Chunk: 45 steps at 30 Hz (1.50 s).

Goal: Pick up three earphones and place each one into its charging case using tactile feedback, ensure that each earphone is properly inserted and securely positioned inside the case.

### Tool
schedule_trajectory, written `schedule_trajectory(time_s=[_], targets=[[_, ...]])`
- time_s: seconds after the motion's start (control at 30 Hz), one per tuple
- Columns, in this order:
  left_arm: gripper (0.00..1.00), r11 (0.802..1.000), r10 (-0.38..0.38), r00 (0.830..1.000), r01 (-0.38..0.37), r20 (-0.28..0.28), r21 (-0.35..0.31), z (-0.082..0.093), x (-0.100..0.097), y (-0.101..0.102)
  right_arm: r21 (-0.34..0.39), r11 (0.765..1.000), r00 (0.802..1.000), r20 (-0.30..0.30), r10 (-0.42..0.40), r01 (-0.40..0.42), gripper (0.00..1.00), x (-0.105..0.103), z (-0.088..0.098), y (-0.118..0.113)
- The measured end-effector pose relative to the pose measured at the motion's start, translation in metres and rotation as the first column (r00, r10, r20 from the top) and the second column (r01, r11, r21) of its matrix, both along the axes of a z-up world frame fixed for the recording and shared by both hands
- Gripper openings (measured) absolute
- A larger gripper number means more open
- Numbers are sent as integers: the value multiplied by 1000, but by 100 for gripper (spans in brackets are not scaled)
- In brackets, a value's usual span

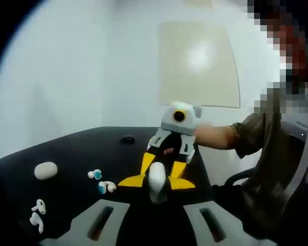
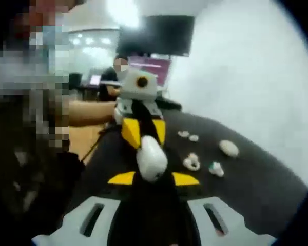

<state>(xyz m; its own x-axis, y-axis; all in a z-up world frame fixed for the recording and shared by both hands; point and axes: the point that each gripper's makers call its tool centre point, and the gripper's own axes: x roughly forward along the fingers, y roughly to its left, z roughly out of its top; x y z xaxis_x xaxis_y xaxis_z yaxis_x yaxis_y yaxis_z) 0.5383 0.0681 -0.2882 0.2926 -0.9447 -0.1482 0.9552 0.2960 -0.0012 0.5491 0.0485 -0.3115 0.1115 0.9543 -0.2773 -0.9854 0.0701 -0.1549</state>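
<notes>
A white charging case (image 1: 156, 185) (image 2: 151, 156) hangs above the black table (image 1: 77, 148), held from opposite ends by both grippers. My left gripper (image 1: 156, 182) (image 2: 145, 132) is shut on one end of it, yellow tips on either side. My right gripper (image 1: 161, 165) (image 2: 154, 178) is shut on the other end. On the table lie two blue-tipped earphones (image 1: 95, 174) (image 1: 107, 187), a white pair of earphones (image 1: 38, 213) (image 2: 191, 162) and another white oval case (image 1: 45, 170) (image 2: 229, 148). Whether the held case's lid is open is hidden.
A small dark object (image 1: 127, 139) lies at the table's far side. A person's forearm (image 1: 215, 136) reaches in behind the right gripper. More small earphones (image 2: 188, 136) and a teal-tipped one (image 2: 215, 168) rest on the table (image 2: 256, 179). White walls stand behind.
</notes>
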Motion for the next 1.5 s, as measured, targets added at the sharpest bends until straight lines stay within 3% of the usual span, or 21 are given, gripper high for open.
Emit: schedule_trajectory(time_s=[0.2, 0.53, 0.7, 0.83, 0.93, 1.03, 1.13, 1.2, 1.27, 1.33, 1.43, 1.5], targets=[[13, 1000, 3, 1000, -3, -6, -3, 0, 0, 1, 1, 1000, 997, -72, 17, -17, 21, -7, 0, 11], [15, 999, 17, 999, -19, 51, 32, -5, 1, -4, 6, 1000, 997, -81, 6, -5, 18, -12, 0, 11], [13, 999, 20, 999, -19, -25, 39, -5, 2, -3, 1, 1000, 1000, -27, 4, -4, 18, -15, 0, 11], [13, 1000, -1, 994, 2, -107, 11, -2, -1, -2, -4, 1000, 996, 90, 25, -24, 17, -17, 1, 11], [13, 1000, -18, 985, 15, -172, -20, 0, -3, -2, -4, 1000, 994, 108, 31, -31, 17, -17, 1, 11], [13, 999, -23, 980, 16, -196, -38, 2, -2, -2, -3, 999, 993, 113, 36, -36, 17, -17, 1, 11], [14, 999, -13, 983, 5, -185, -44, 2, -1, -2, -1, 999, 994, 102, 32, -32, 17, -16, 1, 11], [14, 996, 4, 986, -19, -168, -85, 9, 3, 0, 0, 1000, 995, 95, 31, -31, 17, -15, 0, 10], [8, 992, 102, 989, -110, -112, -67, 9, 18, 10, 2, 998, 993, 95, 66, -66, 17, -22, 1, 11], [8, 995, 62, 989, -73, -132, -75, 9, 12, 6, 4, 999, 996, 77, 53, -53, 17, -21, 0, 11], [9, 994, 74, 992, -82, -106, -72, 9, 14, 6, 8, 999, 998, 34, 49, -49, 17, -19, 0, 10], [12, 990, 54, 991, -68, -120, -122, 17, 14, 8, 16, 999, 999, -12, 52, -52, 17, -19, -1, 9]])
